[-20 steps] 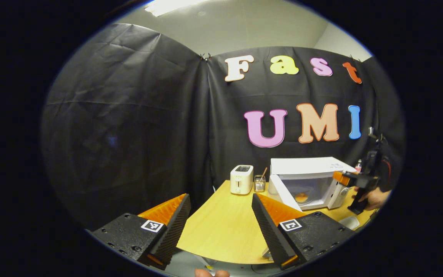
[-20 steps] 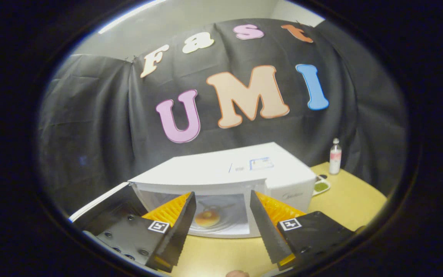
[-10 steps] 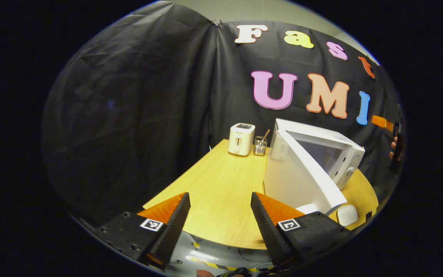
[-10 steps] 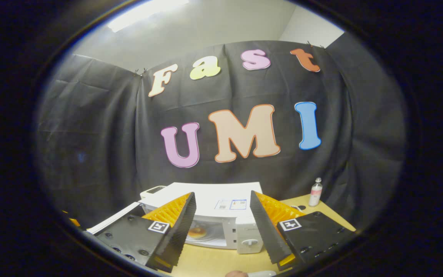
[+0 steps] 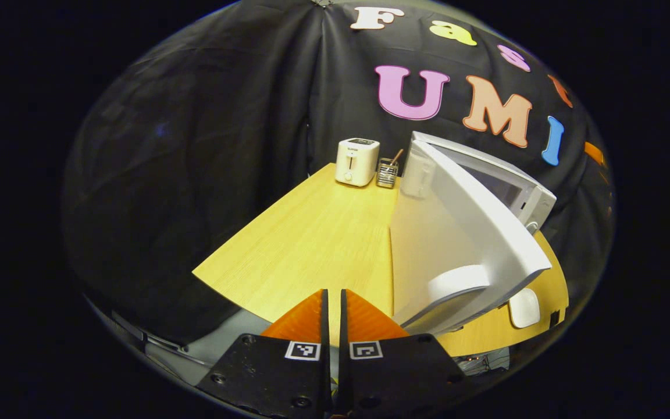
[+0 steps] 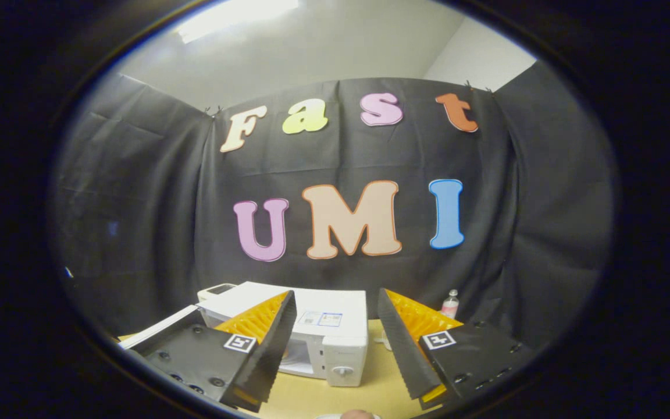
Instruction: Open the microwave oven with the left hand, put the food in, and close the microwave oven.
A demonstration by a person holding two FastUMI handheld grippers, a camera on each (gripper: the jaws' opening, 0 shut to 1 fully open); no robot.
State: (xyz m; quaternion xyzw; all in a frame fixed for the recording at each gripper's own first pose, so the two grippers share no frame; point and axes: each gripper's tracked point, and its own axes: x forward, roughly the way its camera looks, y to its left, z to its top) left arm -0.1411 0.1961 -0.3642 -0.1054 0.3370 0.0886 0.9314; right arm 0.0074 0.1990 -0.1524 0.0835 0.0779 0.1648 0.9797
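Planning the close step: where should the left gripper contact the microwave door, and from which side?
Judging by its pose, at the microwave door's free end by the raised handle, coming from its outer face. It swings from the far hinge, so a push with the left gripper there should close it.

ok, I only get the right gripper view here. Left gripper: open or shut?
Observer: Shut. The left gripper has its fingers together with nothing between them.
Operator: Is it on the door?
Observer: No. The door stands wide open, and its handle lies just to the side of the gripper, apart from it.
Operator: Anything past the door on that side?
Observer: A toaster and a small holder stand side by side at the table's far edge.
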